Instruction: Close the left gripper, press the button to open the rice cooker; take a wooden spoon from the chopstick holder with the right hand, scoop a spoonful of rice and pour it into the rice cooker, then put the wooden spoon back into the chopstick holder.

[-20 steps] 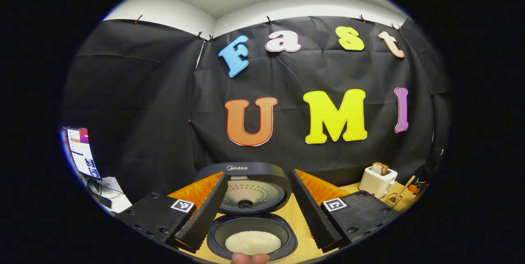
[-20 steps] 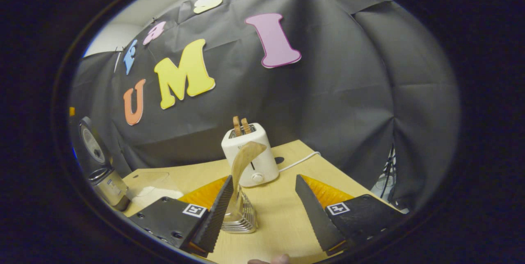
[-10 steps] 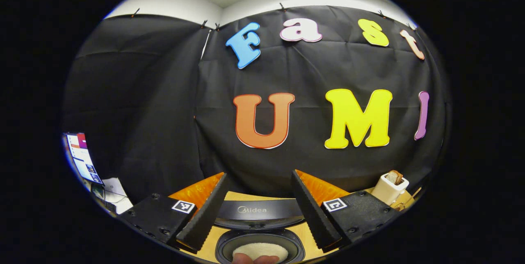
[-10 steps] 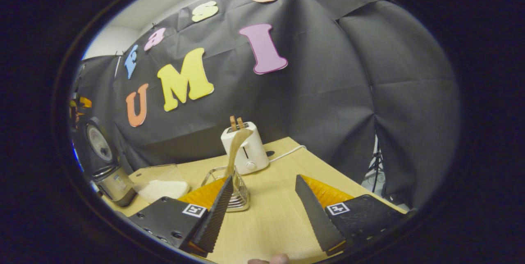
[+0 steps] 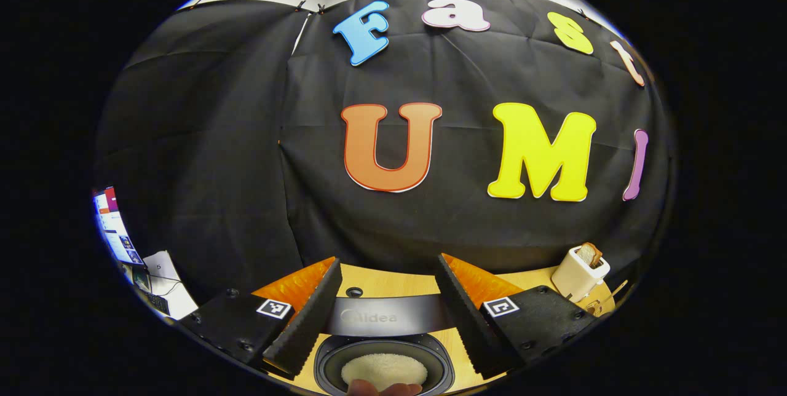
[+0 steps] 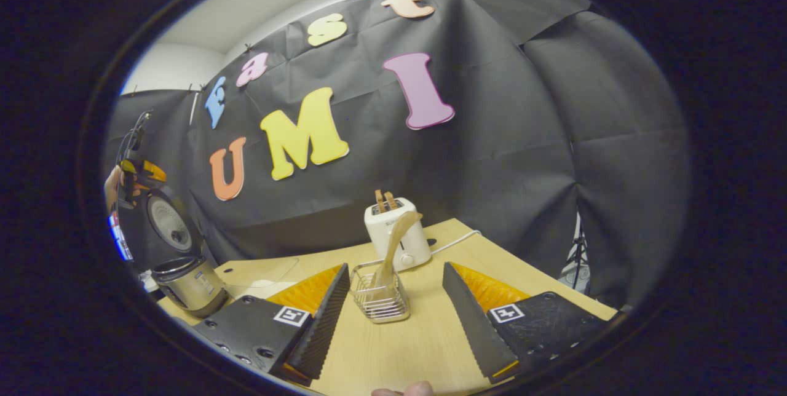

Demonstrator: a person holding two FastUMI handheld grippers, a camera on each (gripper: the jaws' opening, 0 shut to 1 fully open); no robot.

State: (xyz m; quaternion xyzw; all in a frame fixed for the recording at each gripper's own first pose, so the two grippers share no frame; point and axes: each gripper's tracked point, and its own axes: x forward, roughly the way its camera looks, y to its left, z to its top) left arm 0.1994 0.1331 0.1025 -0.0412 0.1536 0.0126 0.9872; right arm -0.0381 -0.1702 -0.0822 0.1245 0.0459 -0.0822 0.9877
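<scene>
Left gripper view looks down past the left gripper [image 5: 388, 313], whose two ridged black fingers stand wide apart with nothing between them. Below the gap sits the rice cooker [image 5: 384, 356], its lid [image 5: 384, 317] raised upright behind the pot, and a mound of white rice [image 5: 384, 369] lies in the dark inner pot. A fingertip [image 5: 384, 388] shows at the bottom edge. Off to the right on the wooden table [image 5: 393, 284] stands a white toaster [image 5: 578, 274] with a slice of bread [image 5: 589, 253] poking out of it. Far left, a lit screen [image 5: 114, 227] and some papers sit outside the booth.

From the right gripper view, the right gripper [image 6: 390, 316] is also spread open and empty, hovering over the table. Just ahead, between the fingertips, stands the wire chopstick holder [image 6: 381, 300] with the wooden spoon [image 6: 393, 245] leaning in it, bowl end up. The fingers are apart from the holder and the spoon. The toaster stands right behind the holder, its cord [image 6: 455, 241] trailing toward the wall. Well to the left the rice cooker stands with its lid up, and above it the left gripper shows with a hand [image 6: 112, 187] holding it. A clear container [image 6: 258, 273] sits on the table between the cooker and the holder.
</scene>
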